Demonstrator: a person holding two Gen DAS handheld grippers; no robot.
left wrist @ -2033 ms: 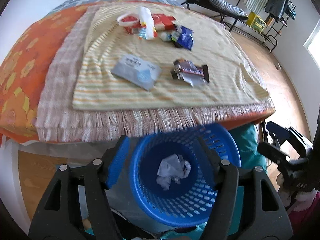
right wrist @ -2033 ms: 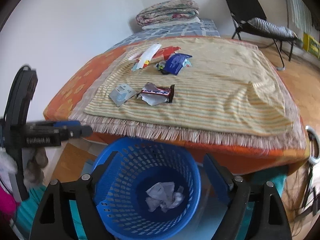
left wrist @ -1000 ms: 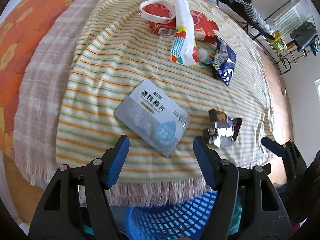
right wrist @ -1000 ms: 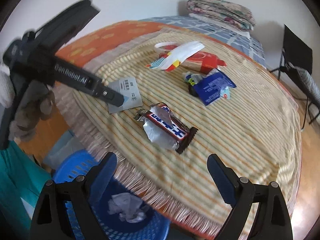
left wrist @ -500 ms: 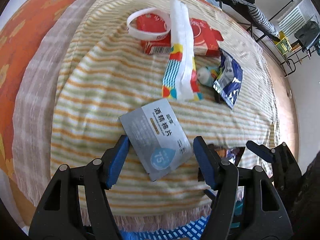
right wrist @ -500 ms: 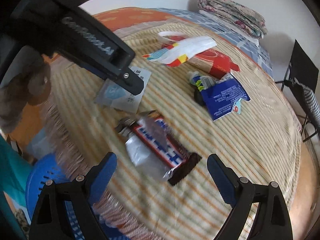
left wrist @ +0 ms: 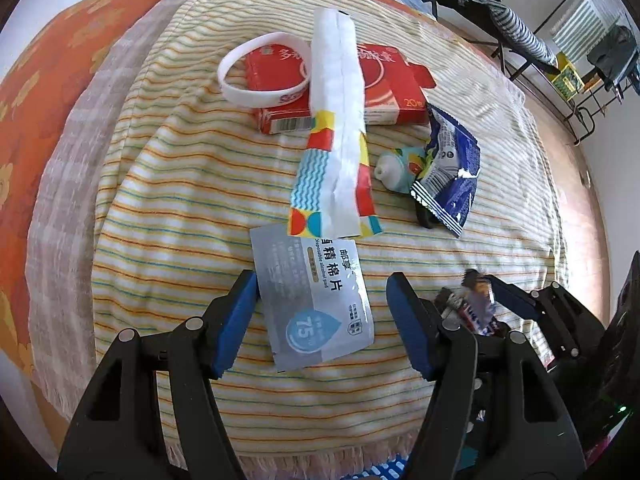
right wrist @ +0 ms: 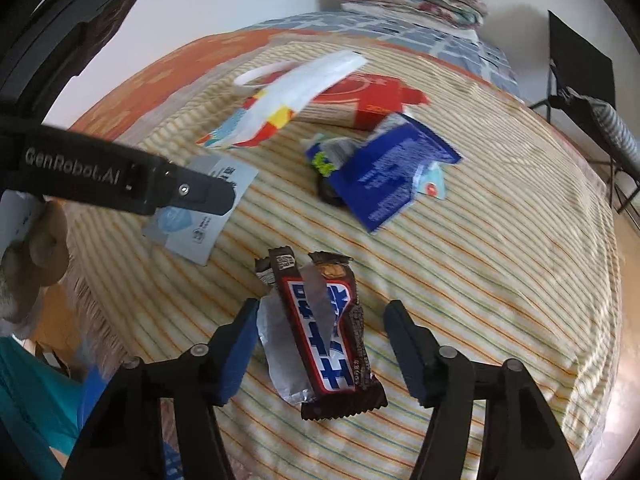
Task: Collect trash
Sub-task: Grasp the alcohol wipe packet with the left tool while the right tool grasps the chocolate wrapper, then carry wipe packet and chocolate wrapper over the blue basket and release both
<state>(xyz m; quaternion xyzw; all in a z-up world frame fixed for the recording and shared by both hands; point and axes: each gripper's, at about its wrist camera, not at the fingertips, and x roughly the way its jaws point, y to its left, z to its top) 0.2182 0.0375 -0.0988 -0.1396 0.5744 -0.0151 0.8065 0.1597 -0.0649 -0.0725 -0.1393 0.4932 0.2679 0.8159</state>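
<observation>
Trash lies on a striped yellow towel (left wrist: 180,200) on a bed. My left gripper (left wrist: 322,300) points down at a grey wipe packet (left wrist: 316,308), which lies flat between its blue pads; the jaws stand apart around it. My right gripper (right wrist: 322,320) hangs over a torn chocolate bar wrapper (right wrist: 324,332). Its jaws are closing with the wrapper between them; the left pad is at the silver foil and the right pad stands clear. In the left wrist view the right gripper (left wrist: 496,292) shows at the right edge over the same wrapper (left wrist: 472,308).
Farther back on the towel lie a white and coloured wrapper (left wrist: 336,128), a red box (left wrist: 376,92) with a white wristband (left wrist: 256,80), a blue snack packet (left wrist: 452,168) and a small tube (left wrist: 396,168). A blue basket (left wrist: 384,472) sits below the bed's near edge.
Both grippers moved from above the basket out over the towel. The wipe packet now lies between the left pads and the chocolate wrapper between the right pads, which stand closer together.
</observation>
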